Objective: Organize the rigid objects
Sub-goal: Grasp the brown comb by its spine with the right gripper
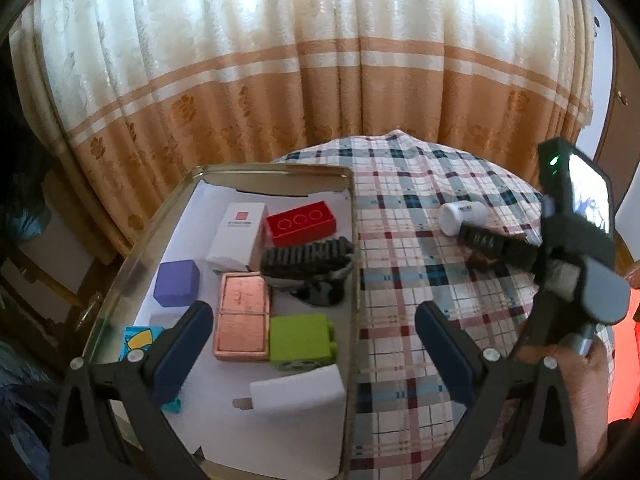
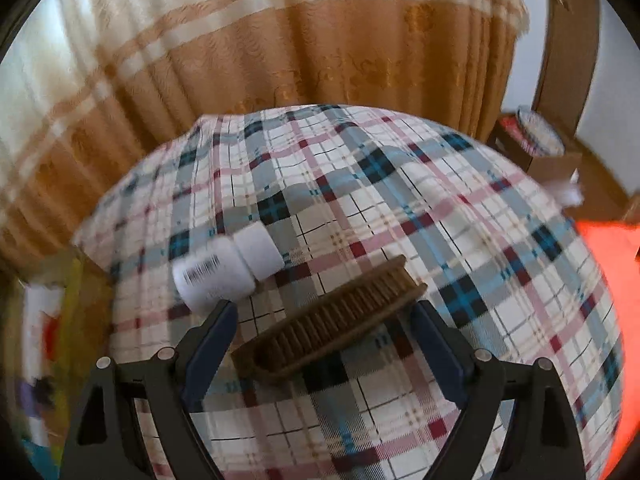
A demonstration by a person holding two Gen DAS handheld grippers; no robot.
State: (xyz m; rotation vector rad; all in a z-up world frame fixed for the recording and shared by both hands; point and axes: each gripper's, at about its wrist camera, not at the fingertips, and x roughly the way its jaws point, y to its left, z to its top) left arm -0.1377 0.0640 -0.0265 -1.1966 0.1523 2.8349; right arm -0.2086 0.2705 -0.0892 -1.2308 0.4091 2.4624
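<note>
The right gripper [image 2: 324,320] has its jaws wide apart, and the brown brush [image 2: 330,320] lies between them on the plaid cloth [image 2: 400,200], not gripped. A white bottle [image 2: 228,270] lies just beside the brush. The left gripper [image 1: 314,330], also wide apart, hangs empty over the tray [image 1: 352,216], which holds the red brick [image 1: 301,222], purple cube [image 1: 177,283], green block [image 1: 298,340] and boxes.

Your tray [image 1: 352,240] sits on the left side of the cloth-covered table [image 1: 404,288], blocks packed inside it, a tracked toy [image 1: 308,260] against its right wall. Out right on the cloth you've got a bottle [image 2: 228,268] on its side, with a brush [image 2: 332,320] just beside it, nearer you.
</note>
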